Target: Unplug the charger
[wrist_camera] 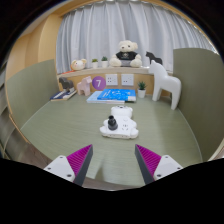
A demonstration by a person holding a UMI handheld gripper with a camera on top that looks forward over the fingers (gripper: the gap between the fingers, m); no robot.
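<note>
The gripper (114, 163) is spread wide and holds nothing. Its two fingers rise at about 7 and 5 o'clock, each showing a magenta pad (82, 160), and the gap between the fingertips is bare tabletop. Neither finger touches anything.

They hover over a green table (60, 135) that fills the near and middle ground.

Ahead of the fingers, toward 12 o'clock and well apart from them, lies the charger (118, 125): a white, low block resting on the table with a dark, rounded piece sitting on top of it. Whether a cable or plug runs from it cannot be told. It lies roughly in line with the gap between the fingers, not between them.

Beyond the charger, still on the table, a blue and white flat box (111, 96) lies face up. To its left, around 10 o'clock, some smaller items lie in a cluster, too small to name. To its right, at about 2 o'clock, stands a white animal-shaped stool (166, 87).

Farther back runs a low wooden shelf (110, 74) carrying small potted plants and a purple round sign (98, 85). On top of the shelf sits a plush bear (126, 52). Behind everything hangs a pale curtain (110, 30).
</note>
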